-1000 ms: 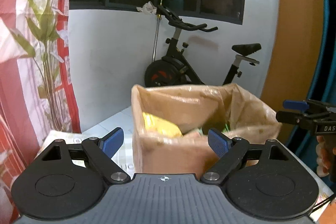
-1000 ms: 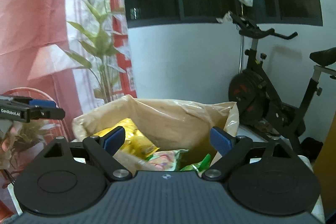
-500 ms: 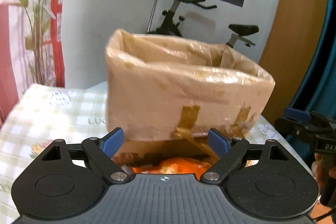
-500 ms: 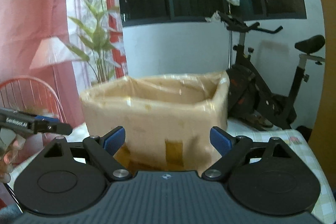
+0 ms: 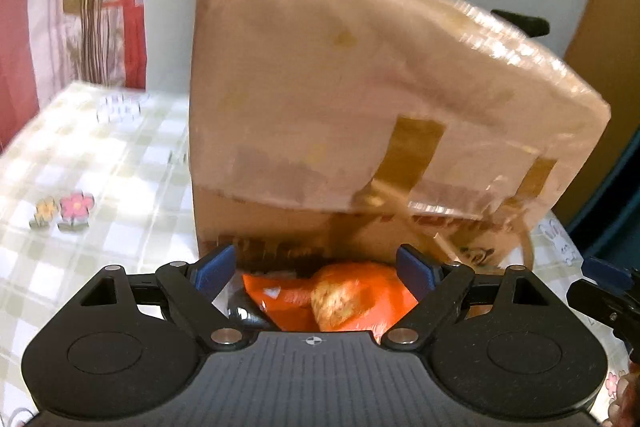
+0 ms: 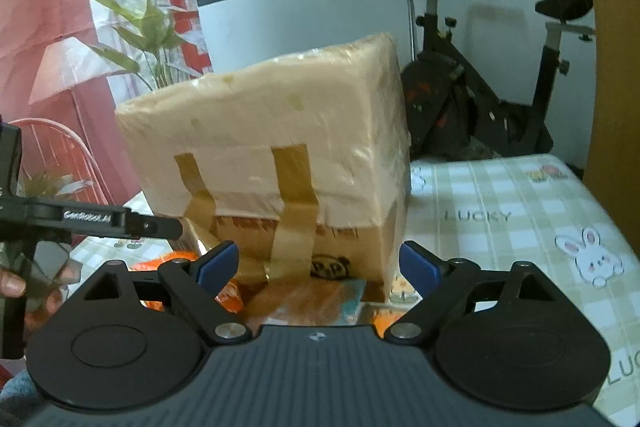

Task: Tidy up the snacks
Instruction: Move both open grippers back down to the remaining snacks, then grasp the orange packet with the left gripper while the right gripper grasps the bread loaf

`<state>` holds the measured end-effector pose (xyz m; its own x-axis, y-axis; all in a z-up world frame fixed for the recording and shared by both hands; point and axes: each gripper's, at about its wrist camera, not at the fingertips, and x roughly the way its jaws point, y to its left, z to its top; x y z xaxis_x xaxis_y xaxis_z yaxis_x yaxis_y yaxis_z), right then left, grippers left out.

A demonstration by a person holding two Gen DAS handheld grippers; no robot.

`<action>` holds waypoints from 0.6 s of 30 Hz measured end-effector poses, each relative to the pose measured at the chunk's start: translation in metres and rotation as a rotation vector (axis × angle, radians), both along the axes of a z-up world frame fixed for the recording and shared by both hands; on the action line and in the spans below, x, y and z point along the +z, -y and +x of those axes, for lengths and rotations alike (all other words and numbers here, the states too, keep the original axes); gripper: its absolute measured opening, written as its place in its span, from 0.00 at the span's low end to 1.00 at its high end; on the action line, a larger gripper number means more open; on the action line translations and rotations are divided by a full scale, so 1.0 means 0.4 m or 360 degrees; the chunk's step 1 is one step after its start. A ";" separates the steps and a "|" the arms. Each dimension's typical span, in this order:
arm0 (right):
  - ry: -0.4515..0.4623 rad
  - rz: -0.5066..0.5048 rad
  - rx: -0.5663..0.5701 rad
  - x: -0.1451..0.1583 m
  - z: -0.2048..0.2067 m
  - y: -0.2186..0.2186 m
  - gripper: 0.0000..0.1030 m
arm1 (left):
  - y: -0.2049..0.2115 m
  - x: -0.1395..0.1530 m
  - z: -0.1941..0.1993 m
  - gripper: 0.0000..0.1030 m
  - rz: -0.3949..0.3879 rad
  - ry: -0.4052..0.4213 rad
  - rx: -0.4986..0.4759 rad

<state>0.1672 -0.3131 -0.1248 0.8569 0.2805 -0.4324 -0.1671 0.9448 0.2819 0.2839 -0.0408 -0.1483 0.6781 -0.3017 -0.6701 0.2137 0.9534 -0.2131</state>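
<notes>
A taped cardboard box lined with tan plastic [image 5: 360, 99] stands on the checked tablecloth; its inside is hidden. It also shows in the right wrist view [image 6: 272, 163]. My left gripper [image 5: 316, 267] is open, low over an orange snack bag [image 5: 340, 299] lying at the box's foot. My right gripper [image 6: 318, 263] is open, low over a brownish snack packet [image 6: 316, 299] at the box's front. The orange bag [image 6: 160, 261] shows at its left. The left gripper's finger [image 6: 120, 223] shows at the left of the right wrist view, the right gripper [image 5: 600, 291] at the right of the left one.
The table wears a green checked cloth [image 6: 520, 211] with rabbit prints. An exercise bike [image 6: 480, 99] stands behind the table against the white wall. A plant [image 6: 148, 27] and red curtain are at the back left. A red wire chair [image 6: 60, 155] is on the left.
Both grippers have dropped from above the box rim down to table level in front of it. The snacks inside the box are out of sight; the packets at its foot have come into view.
</notes>
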 end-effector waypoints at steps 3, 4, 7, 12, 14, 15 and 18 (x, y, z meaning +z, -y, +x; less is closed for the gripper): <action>-0.0033 0.0010 -0.0001 -0.016 0.000 0.003 0.87 | -0.007 -0.024 -0.005 0.86 -0.0055 -0.0069 -0.0033; -0.0042 0.0012 -0.0002 -0.020 0.001 0.002 0.86 | -0.011 -0.034 -0.010 0.87 -0.0075 -0.0085 -0.0041; -0.0072 0.0027 -0.0004 -0.033 0.003 0.002 0.86 | -0.034 -0.063 -0.015 0.89 -0.0209 -0.0160 -0.0029; -0.0099 0.0037 0.0005 -0.046 0.005 -0.002 0.86 | -0.051 -0.101 -0.013 0.89 -0.0356 -0.0275 -0.0026; -0.0102 0.0038 0.0010 -0.048 0.006 -0.005 0.86 | -0.052 -0.108 -0.013 0.89 -0.0378 -0.0284 -0.0036; -0.0105 0.0037 0.0012 -0.049 0.006 -0.006 0.86 | -0.052 -0.111 -0.013 0.89 -0.0389 -0.0291 -0.0041; -0.0118 0.0037 0.0013 -0.054 0.007 -0.008 0.86 | -0.040 -0.120 -0.018 0.79 -0.0424 -0.0287 -0.0066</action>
